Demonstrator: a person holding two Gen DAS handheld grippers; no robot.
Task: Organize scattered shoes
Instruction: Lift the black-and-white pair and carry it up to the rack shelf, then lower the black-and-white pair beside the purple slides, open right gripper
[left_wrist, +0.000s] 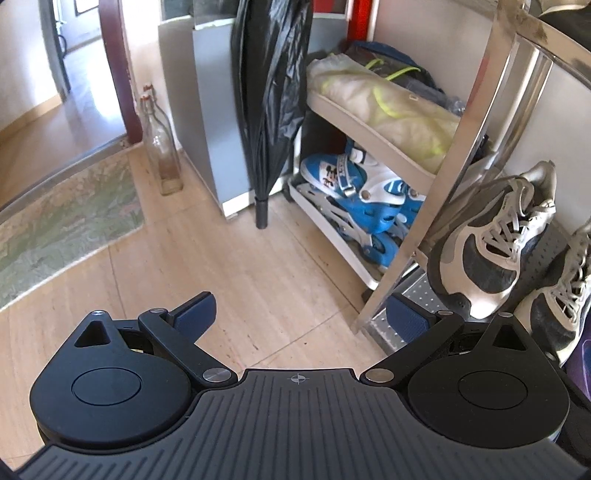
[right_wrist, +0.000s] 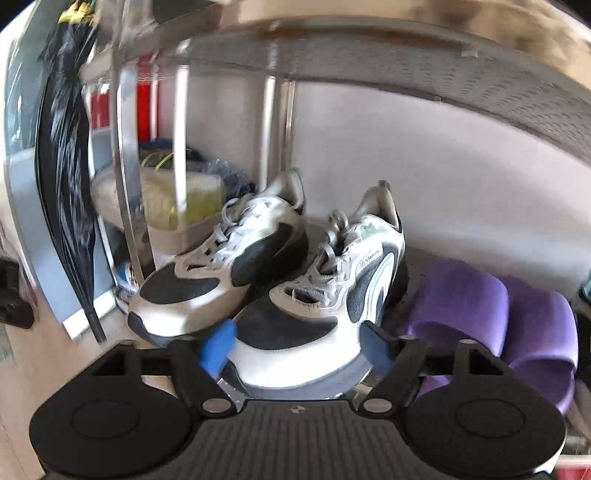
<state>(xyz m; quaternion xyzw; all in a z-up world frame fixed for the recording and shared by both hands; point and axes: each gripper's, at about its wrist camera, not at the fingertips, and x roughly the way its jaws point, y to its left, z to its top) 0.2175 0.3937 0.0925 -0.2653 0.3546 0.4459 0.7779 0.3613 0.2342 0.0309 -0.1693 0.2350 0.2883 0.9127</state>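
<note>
Two white, grey and black sneakers stand side by side on the bottom shelf of a metal shoe rack (right_wrist: 127, 155). In the right wrist view the left sneaker (right_wrist: 221, 266) is further back and the right sneaker (right_wrist: 325, 302) is nearer. My right gripper (right_wrist: 299, 343) is open, its blue pads on either side of the right sneaker's toe. In the left wrist view both sneakers (left_wrist: 491, 240) show at the right behind the rack post (left_wrist: 443, 173). My left gripper (left_wrist: 301, 314) is open and empty above the wooden floor, left of the rack.
Purple slippers (right_wrist: 509, 317) sit right of the sneakers on the same shelf. A grey plastic rack (left_wrist: 369, 125) holds blue inline skates (left_wrist: 354, 199) and bags. A black folded umbrella (left_wrist: 266, 110), glass bottles (left_wrist: 162, 155), a floor mat (left_wrist: 62, 221) and a doorway are to the left.
</note>
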